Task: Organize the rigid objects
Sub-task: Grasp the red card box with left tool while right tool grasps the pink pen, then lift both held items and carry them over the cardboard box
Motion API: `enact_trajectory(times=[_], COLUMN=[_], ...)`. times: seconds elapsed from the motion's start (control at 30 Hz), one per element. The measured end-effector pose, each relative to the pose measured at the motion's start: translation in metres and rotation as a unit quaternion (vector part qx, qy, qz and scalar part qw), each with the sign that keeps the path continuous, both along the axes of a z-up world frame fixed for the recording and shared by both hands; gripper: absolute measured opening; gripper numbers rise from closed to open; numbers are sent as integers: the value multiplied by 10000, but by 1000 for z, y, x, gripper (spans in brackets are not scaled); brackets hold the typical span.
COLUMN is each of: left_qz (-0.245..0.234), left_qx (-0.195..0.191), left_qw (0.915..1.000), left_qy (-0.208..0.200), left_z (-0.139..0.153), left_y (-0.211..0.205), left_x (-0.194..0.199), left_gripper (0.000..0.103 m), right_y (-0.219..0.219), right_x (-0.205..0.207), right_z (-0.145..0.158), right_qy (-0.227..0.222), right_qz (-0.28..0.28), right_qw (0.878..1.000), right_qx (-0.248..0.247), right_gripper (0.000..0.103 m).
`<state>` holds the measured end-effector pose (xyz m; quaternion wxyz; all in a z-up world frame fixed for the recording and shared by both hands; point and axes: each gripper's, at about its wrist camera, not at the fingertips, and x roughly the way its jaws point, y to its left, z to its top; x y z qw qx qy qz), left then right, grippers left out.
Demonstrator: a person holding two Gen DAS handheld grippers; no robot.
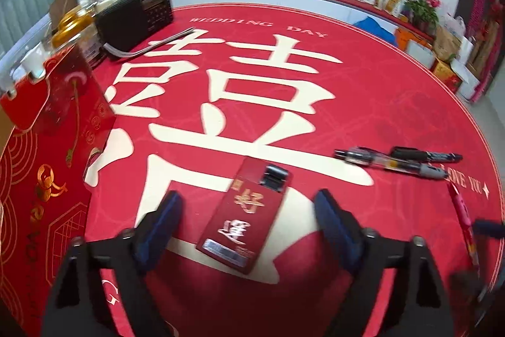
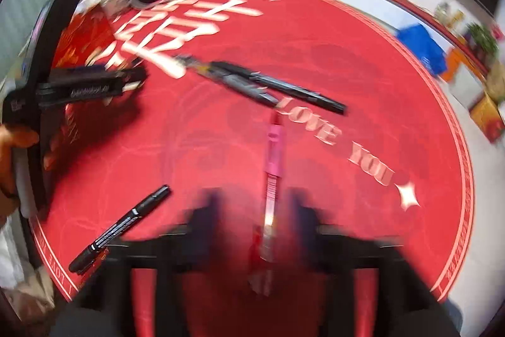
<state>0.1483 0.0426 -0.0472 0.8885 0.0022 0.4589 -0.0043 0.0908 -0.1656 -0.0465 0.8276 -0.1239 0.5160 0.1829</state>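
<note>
My left gripper (image 1: 246,220) hung spread over the red case (image 1: 246,217), low and centre in its view, pads clear of both long edges. I judged I should square up to those edges before closing. My right gripper (image 2: 252,210), spread too, straddled the pink pen (image 2: 273,153), blurred, on the bench (image 2: 363,68).

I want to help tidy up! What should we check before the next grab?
1. Left gripper open over the red card: ok.
2. Card flat on the red cloth, nothing on it: ok.
3. Right gripper open around the pink pen: ok.
4. Pen centred between the right jaws: cannot tell, picture blurred.
5. Black marker clear of the right jaws: ok.
6. Other pens apart from the pink pen: ok.
</note>
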Motion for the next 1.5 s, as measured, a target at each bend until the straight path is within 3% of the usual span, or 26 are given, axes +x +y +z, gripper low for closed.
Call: enact_trajectory(times=[0.03, 0.13, 0.17, 0.2, 0.23, 0.5, 0.73, 1.07, 1.5], left_qz=[-84, -335, -460, -556, -609, -589, -198, 141, 390], left_qx=[7, -23, -31, 32, 61, -383, -442, -214, -181], left_qw=[10000, 9994, 9988, 9983, 9979, 9972, 9987, 9992, 9982], left_qy=[10, 112, 143, 185, 221, 240, -139, -304, -407], left_z=[1, 5, 6, 7, 8, 14, 37, 45, 46], left_y=[-3, -11, -15, -20, -24, -33, -43, -46, -36], left_x=[-1, -1, 0, -1, -3, -47, -98, -155, -180], left_gripper=[75, 51, 38, 37, 37, 37, 37, 37, 37], right_y=[5, 7, 7, 7, 6, -23, -36, -37, -16], right_x=[-2, -4, -4, -5, -6, -31, -46, -66, -85], right_z=[0, 2, 4, 6, 6, 21, 31, 26, 34], right_qy=[-67, -69, -89, -78, -30, -58, 132, 297, 239], right_qz=[48, 19, -24, -73, -119, -741, -1038, -1179, -935], right_qw=[10000, 10000, 10000, 9999, 9999, 9951, 9849, 9814, 9853], right_qx=[-27, 16, 19, 16, 18, 650, 1379, 1487, 1410], right_gripper=[81, 60, 41, 16, 11, 11, 11, 11, 11])
